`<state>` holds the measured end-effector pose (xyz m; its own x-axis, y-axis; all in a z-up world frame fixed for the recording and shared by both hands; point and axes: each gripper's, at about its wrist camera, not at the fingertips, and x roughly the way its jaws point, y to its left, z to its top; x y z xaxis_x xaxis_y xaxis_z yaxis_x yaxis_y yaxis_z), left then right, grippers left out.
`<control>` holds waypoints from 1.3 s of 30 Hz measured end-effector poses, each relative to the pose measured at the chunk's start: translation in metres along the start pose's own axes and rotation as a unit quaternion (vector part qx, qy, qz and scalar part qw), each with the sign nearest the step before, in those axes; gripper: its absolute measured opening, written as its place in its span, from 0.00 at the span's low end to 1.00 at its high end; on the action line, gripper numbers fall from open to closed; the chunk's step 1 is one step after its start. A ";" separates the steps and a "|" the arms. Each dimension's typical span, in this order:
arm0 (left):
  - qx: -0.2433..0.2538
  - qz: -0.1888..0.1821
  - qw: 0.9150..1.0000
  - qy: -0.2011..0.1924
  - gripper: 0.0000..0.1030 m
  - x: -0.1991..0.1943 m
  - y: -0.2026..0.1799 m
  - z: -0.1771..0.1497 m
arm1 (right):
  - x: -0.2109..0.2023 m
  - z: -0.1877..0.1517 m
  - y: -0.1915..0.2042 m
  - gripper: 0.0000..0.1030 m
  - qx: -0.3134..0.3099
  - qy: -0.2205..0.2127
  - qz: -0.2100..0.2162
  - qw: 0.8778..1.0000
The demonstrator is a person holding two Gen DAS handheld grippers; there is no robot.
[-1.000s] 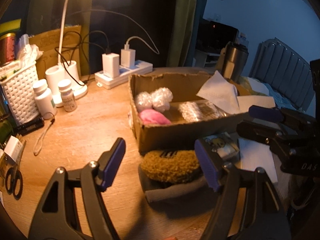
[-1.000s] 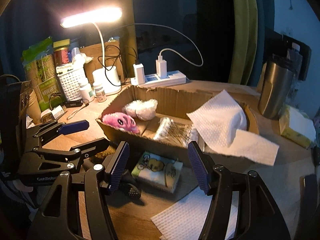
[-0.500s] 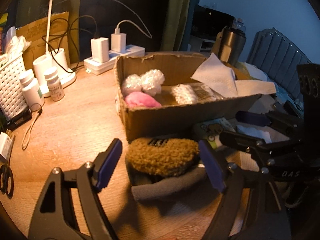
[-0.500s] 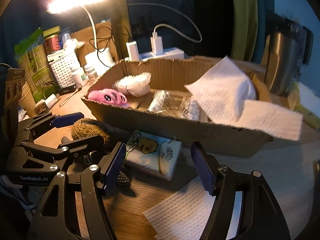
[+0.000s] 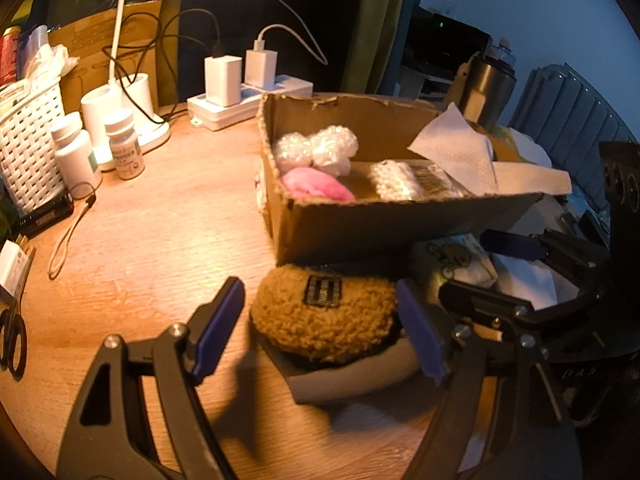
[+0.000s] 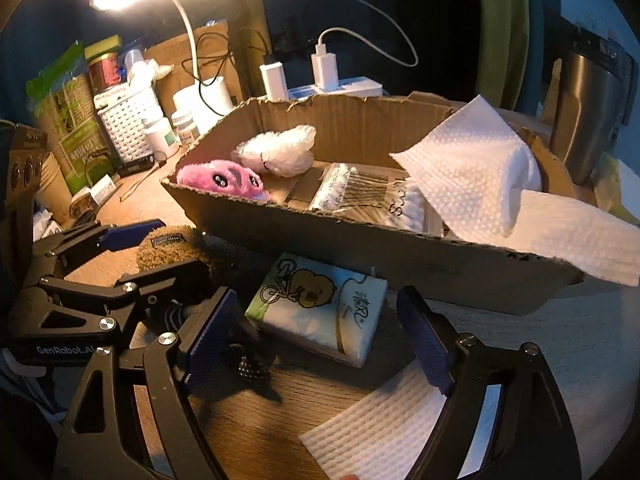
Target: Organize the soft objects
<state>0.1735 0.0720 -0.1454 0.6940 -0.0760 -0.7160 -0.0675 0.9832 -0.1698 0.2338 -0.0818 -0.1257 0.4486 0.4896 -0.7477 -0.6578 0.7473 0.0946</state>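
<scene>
A brown fuzzy pouch [image 5: 326, 314] with a black label lies on a grey cloth [image 5: 360, 376] in front of a cardboard box [image 5: 400, 224]. My left gripper [image 5: 320, 328] is open, its jaws on either side of the pouch. A tissue pack [image 6: 320, 304] with a cartoon print lies before the box; my right gripper [image 6: 320, 340] is open around its near end. The box [image 6: 360, 240] holds a pink plush [image 6: 220, 178], white fluffy balls [image 6: 276, 152], a cotton swab pack [image 6: 352, 192] and paper towels [image 6: 480, 172].
A lamp base [image 5: 120, 112], pill bottles [image 5: 76, 152], a white basket [image 5: 28, 140] and a power strip [image 5: 248, 100] stand at the back left. Scissors [image 5: 12, 336] lie at the left edge. A steel tumbler [image 6: 584, 112] stands right. A paper towel [image 6: 380, 432] lies near.
Both grippers have moved forward and down. The left one now straddles the brown pouch, the right one has closed in on the tissue pack. Both stayed open.
</scene>
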 end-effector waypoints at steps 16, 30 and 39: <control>-0.006 -0.019 1.000 -0.001 0.55 -0.003 0.003 -0.001 | 0.006 -0.004 0.011 0.73 -0.045 -0.001 -0.021 0.999; -0.014 -0.055 0.998 -0.026 0.55 -0.020 0.008 0.002 | -0.030 0.002 0.006 0.73 -0.042 -0.040 -0.024 0.998; -0.013 -0.069 0.997 -0.043 0.55 -0.036 0.006 0.010 | -0.051 0.004 -0.002 0.73 -0.035 -0.062 -0.017 0.997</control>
<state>0.1549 0.0824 -0.1137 0.7563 -0.1945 -0.6246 0.0153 0.9598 -0.2803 0.2149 -0.1059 -0.0851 0.5401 0.5187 -0.6628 -0.6790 0.7339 0.0211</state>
